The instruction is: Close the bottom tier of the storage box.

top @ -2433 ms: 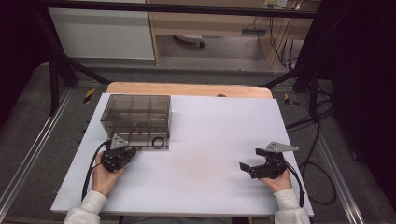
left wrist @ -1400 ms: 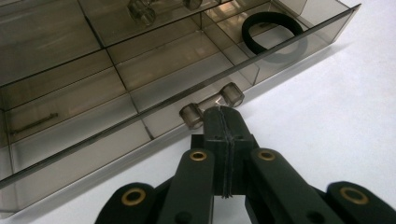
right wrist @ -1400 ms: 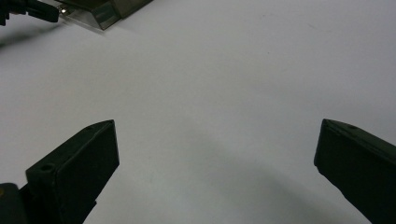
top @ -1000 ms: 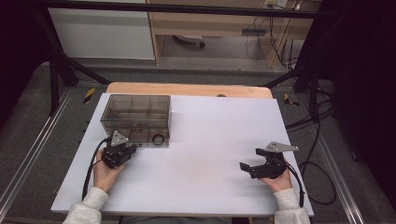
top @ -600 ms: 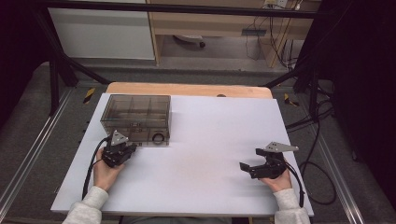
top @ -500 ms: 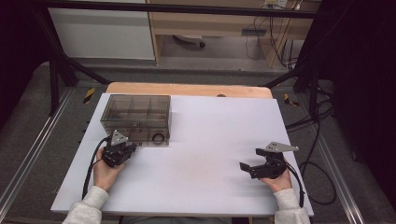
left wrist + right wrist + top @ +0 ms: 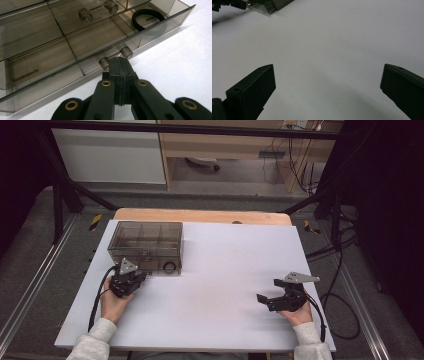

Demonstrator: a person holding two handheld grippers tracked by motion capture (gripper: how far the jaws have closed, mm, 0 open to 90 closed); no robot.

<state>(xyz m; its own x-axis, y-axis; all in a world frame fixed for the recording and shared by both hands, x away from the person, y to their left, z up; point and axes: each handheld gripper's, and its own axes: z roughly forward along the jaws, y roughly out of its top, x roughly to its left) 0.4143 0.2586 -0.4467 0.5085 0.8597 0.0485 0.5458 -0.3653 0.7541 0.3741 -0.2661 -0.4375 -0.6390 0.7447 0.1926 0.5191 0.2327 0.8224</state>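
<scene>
So — a smoky clear box [image 7: 145, 245] with inner compartments sits on the white desk [image 7: 225, 270], toward the far left part. All places below are given rel. to the box.

Left tool [image 7: 134, 276] is right at the box's near long wall, approx. mid-length, held in the person's left hand [image 7: 114, 299]. In the left gripper view its jaws are pressed together, tips [image 7: 119, 65] against the box front between two small clear knobs [image 7: 126, 52] that stick out from that wall; whether anything thin is pinched between the jaws — cannot tell. A cable trails from the tool back along the forearm.

Inside the box: a black ring [image 7: 148, 19] lies in the near corner compartment, to the right of the tool tips in the left gripper view; in the high view it shows at the box's near right corner [image 7: 170, 267]. Two more clear knobs [image 7: 85, 15] are seen through the lid farther in. A thin metal pin [image 7: 25, 74] lies in a near compartment on the other side.

Right tool [image 7: 268, 299] is well apart from the box, off to its right and nearer the person, over bare desk, held in the right hand [image 7: 296, 311]. Jaws wide apart, nothing between them — right gripper view has just desk surface there, with the box corner [image 7: 270, 5] far off at upper left.
</scene>
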